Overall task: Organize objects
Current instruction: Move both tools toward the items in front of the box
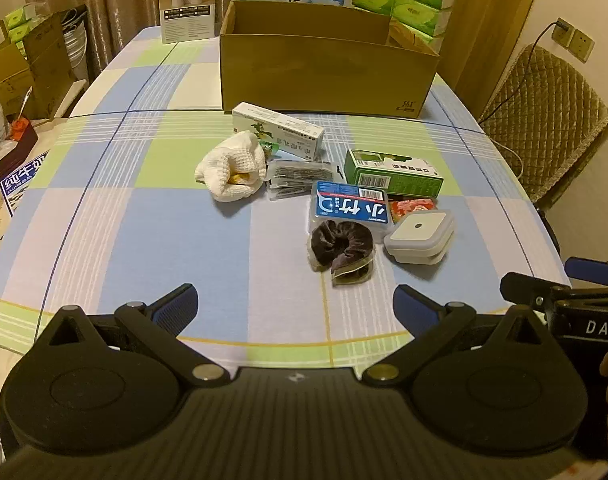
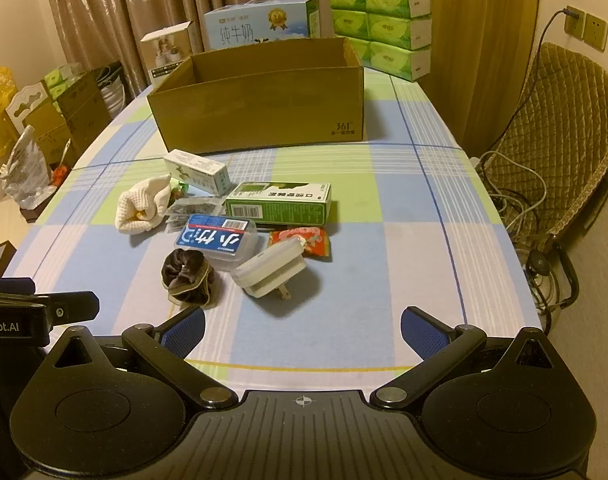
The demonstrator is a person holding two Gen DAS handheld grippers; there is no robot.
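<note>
Loose items lie mid-table in front of an open cardboard box [image 1: 328, 76] [image 2: 260, 108]: a white cloth [image 1: 232, 166] [image 2: 144, 208], a white-green carton [image 1: 278, 130] [image 2: 198, 170], a green box [image 1: 392, 172] [image 2: 280, 202], a clear blue-labelled case [image 1: 350, 210] [image 2: 218, 240], a dark scrunchie [image 1: 342, 246] [image 2: 188, 274], a white plug adapter [image 1: 420, 236] [image 2: 270, 270], a red packet [image 2: 302, 240] and a dark sachet pack [image 1: 298, 178]. My left gripper [image 1: 296, 304] and right gripper [image 2: 302, 328] are both open and empty, near the front edge.
Checked tablecloth [image 1: 144, 208] covers the table. Behind the box stand a milk carton box [image 2: 264, 24], a white product box [image 1: 188, 4] and stacked green tissue packs [image 2: 384, 24]. A quilted chair [image 2: 560, 140] and cables are at the right; boxes and clutter at the left.
</note>
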